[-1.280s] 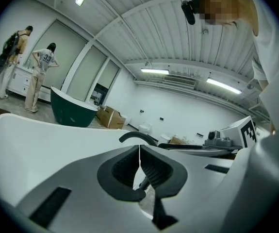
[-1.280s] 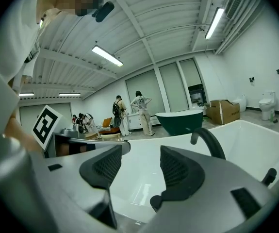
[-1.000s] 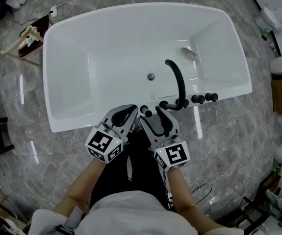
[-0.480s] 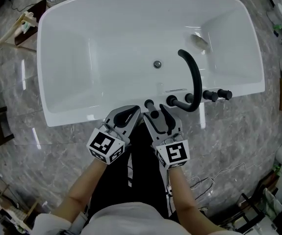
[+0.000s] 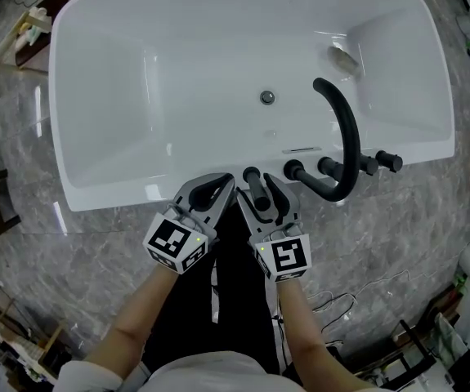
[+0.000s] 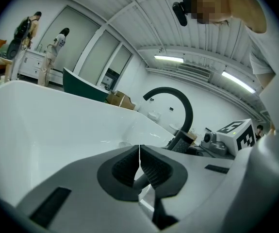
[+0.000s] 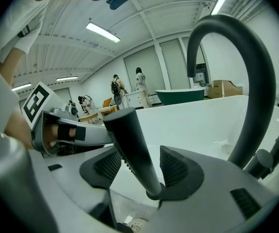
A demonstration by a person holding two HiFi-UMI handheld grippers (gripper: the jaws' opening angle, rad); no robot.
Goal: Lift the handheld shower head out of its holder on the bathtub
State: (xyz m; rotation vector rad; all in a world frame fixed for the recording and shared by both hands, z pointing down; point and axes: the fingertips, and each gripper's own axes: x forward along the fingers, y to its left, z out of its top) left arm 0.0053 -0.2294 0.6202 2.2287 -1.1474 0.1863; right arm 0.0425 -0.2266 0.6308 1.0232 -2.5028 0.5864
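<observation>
At the white tub's (image 5: 120, 188) near rim, the head view shows both grippers side by side. The holder under the shower head (image 5: 251, 174) is hidden.

Left gripper view: the left gripper (image 6: 139, 152) has its ribbed pads pressed together on nothing.

Right gripper view: the right gripper (image 7: 140, 166) is moderately open. The smooth, matte black shower head (image 7: 129, 144) stands tilted between its jaws, close to one pad and clear of the other. A curved black spout (image 7: 255, 81) rises beside it.

Bright, even light falls from ceiling strip lights (image 6: 168, 58) — shadows are faint and soft. The glossy marble floor (image 5: 22, 162) carries white glare streaks, and the white bathtub (image 5: 202, 47) shines mildly. The 2 gripper views are fisheye, bowing lines toward black vignetted corners; nearest surfaces there look slightly soft, while the head view is sharp
</observation>
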